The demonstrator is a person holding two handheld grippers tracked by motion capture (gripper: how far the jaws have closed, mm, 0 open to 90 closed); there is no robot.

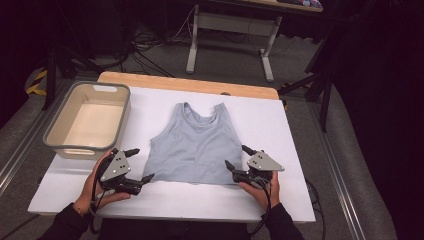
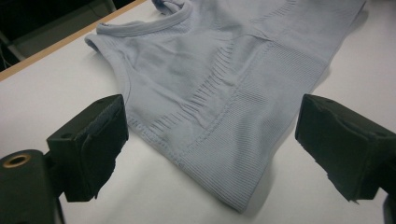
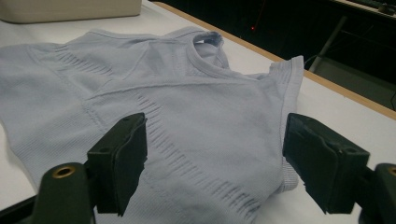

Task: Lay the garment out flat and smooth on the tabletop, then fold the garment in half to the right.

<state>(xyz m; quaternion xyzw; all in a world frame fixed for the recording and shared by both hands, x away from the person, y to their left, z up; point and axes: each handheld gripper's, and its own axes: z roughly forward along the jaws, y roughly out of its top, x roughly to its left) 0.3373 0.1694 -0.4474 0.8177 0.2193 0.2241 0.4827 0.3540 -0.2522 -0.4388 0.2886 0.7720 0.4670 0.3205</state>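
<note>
So, a pale blue-grey tank top [image 1: 192, 145] is lying flat in the middle of the white table top [image 1: 280, 130], neck and 2 straps pointing to the far side, hem along the near side. It looks pretty smooth, with ribbed bands near the hem showing in both gripper views.

Left gripper [image 1: 139, 164] sits at the near left corner of the top, held in the person's left hand [image 1: 95, 182]. Its 2 black jaws stand wide apart with nothing pinched between them. In the left gripper view the hem corner [image 2: 233, 196] pokes toward the gap, but the pads aren't touching the fabric.

Right gripper [image 1: 237, 156] is at the near right corner, in the right hand [image 1: 262, 192]. Same deal there: jaws spread apart, open, nothing clamped. In the right gripper view the cloth runs between and beyond the 2 jaws, and the right-hand jaw sits just beside the side seam near the armhole; I can't tell whether it grazes the cloth.

Off to the far left on the table is a grey plastic bin [image 1: 55, 135], well apart from the top. Beyond the white surface a strip of the wooden edge [image 1: 190, 82] shows along the far side.
</note>
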